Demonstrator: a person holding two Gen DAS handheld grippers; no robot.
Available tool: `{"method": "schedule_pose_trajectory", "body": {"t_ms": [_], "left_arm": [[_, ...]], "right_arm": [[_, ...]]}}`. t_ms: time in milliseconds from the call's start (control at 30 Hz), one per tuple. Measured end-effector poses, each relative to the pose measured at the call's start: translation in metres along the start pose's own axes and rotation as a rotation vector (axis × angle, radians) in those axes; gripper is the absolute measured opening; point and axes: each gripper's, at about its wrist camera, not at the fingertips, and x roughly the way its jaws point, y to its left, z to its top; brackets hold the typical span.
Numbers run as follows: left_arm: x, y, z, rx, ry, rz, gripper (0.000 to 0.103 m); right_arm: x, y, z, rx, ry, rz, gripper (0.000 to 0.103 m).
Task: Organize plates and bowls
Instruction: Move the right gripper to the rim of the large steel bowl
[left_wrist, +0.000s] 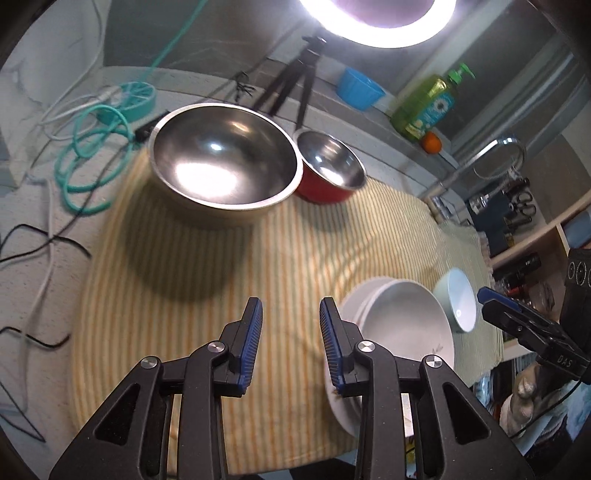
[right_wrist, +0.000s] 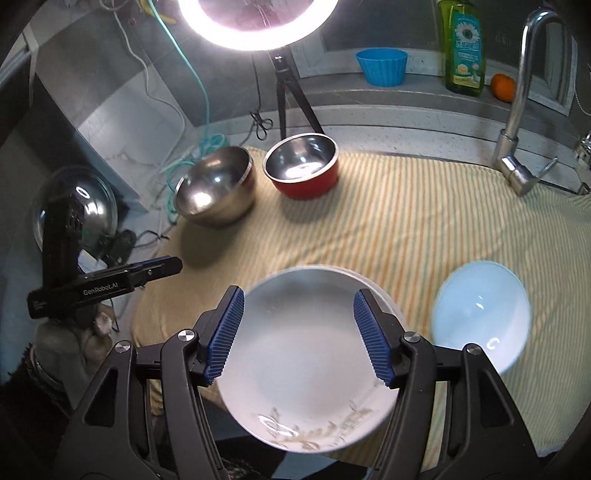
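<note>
A stack of white plates (right_wrist: 303, 350) with a gold leaf pattern lies at the near edge of a yellow striped cloth (right_wrist: 406, 206). My right gripper (right_wrist: 298, 295) hovers over it, open, its blue pads clear of the plate. A pale blue bowl (right_wrist: 480, 310) sits just right of the stack. At the back stand a large steel bowl (right_wrist: 214, 184) and a red bowl (right_wrist: 301, 166) with a steel inside, side by side. My left gripper (left_wrist: 291, 306) is open over bare cloth, left of the white plates (left_wrist: 406, 325), with the steel bowl (left_wrist: 221, 155) and red bowl (left_wrist: 328, 166) beyond it.
A ring light on a black tripod (right_wrist: 284, 92) stands behind the bowls. On the back ledge are a blue cup (right_wrist: 382, 66), a green soap bottle (right_wrist: 463, 48) and an orange (right_wrist: 503, 86). A tap (right_wrist: 517, 110) rises at the right. Cables (left_wrist: 92, 155) and a glass lid (right_wrist: 74, 214) lie left.
</note>
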Motion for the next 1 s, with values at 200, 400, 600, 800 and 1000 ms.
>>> {"method": "schedule_pose_trajectory", "body": {"t_ms": [200,400,600,800,1000], "left_arm": [[-0.016,0.028,0.019,-0.033,-0.056,0.028,0.03],[-0.023,0.055,0.041,-0.054,-0.095,0.047,0.03],[-0.016,0.077,0.071,-0.049,-0.093,0.042,0.034],[0.003,0.092,0.096,-0.049,-0.087,0.056,0.038],[0.022,0.109,0.111,-0.094,-0.063,0.031,0.038]], "right_arm": [[0.016,0.013,0.016,0.021,-0.01,0.03,0.065],[0.036,0.028,0.032,0.033,0.0,0.069,0.065],[0.067,0.04,0.055,0.068,0.029,0.103,0.065],[0.102,0.043,0.073,0.122,0.068,0.122,0.065],[0.135,0.045,0.087,0.174,0.105,0.131,0.062]]}}
